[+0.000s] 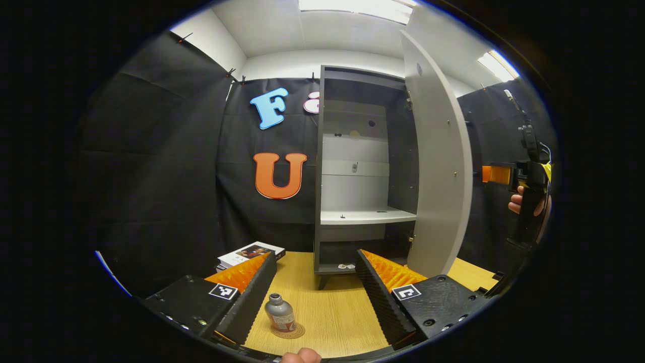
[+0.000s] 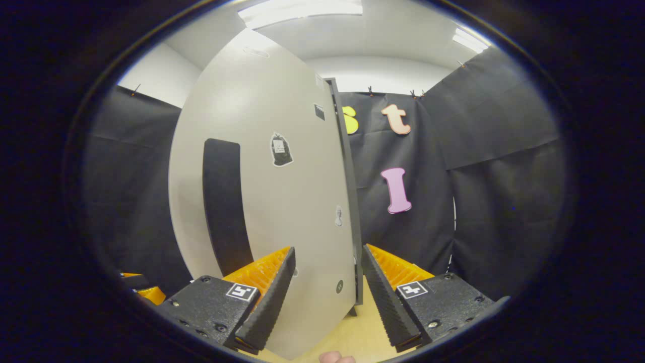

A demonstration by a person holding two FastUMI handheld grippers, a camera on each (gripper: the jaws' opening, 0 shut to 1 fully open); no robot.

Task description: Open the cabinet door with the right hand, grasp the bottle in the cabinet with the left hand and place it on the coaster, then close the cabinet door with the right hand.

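In the left gripper view, the left gripper (image 1: 316, 282) has its fingers spread wide and empty, and the bottle (image 1: 279, 313) stands upright on the coaster (image 1: 292, 331) on the tabletop (image 1: 332, 312), near them. In the right gripper view, the right gripper (image 2: 327, 290) is spread wide too, with the open cabinet door (image 2: 282, 201) just ahead, its far edge seemingly between the fingers, so a push left should shut it.

Right gripper (image 2: 327, 297) jaws spread wide, facing the outer face of the open cabinet door (image 2: 282, 201), dark vertical handle (image 2: 224, 206) at left, small stickers on the panel, door's hinged edge between the fingers, touching neither, tabletop (image 2: 352, 338) below.
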